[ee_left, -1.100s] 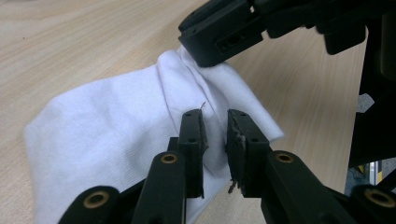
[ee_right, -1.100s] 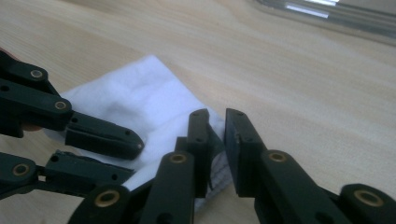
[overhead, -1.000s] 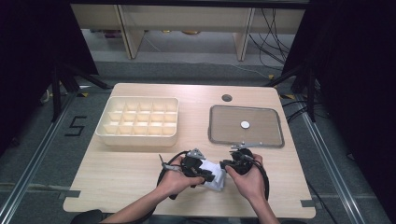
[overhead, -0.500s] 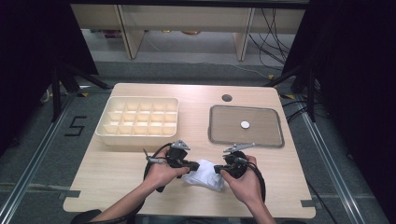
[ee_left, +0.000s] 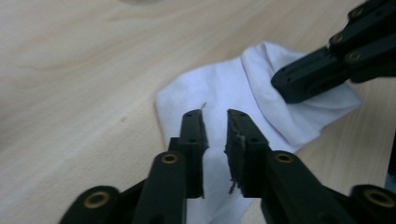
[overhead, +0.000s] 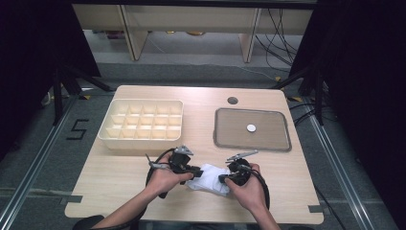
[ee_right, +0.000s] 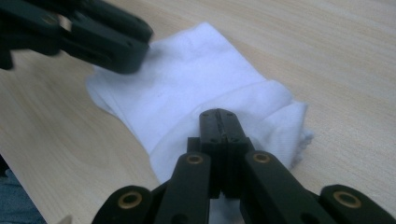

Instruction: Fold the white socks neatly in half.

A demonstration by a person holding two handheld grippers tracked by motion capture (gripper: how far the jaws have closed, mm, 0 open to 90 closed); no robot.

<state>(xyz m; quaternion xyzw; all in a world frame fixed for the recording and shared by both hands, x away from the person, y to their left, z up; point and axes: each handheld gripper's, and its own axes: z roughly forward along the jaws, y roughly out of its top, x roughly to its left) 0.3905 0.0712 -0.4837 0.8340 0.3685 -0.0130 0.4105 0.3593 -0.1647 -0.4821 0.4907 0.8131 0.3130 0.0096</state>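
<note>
While the white cloth (overhead: 209, 178) lies crumpled near the front edge of the wooden table (overhead: 119, 172), both grippers work at it from either side. The left gripper (ee_left: 215, 116) hovers over the cloth's near part with its jaws a narrow gap apart — they have just been opening, and nothing is pinched between them. The right gripper (ee_right: 219, 116) has its jaws pressed together, resting on a raised fold of the cloth; whether any fabric is caught in them I cannot tell. Farther back stand a cream compartment tray (overhead: 142, 125) on the left and a flat grey tray (overhead: 252, 129) — a small white disc (overhead: 251, 128) lies in it.
</note>
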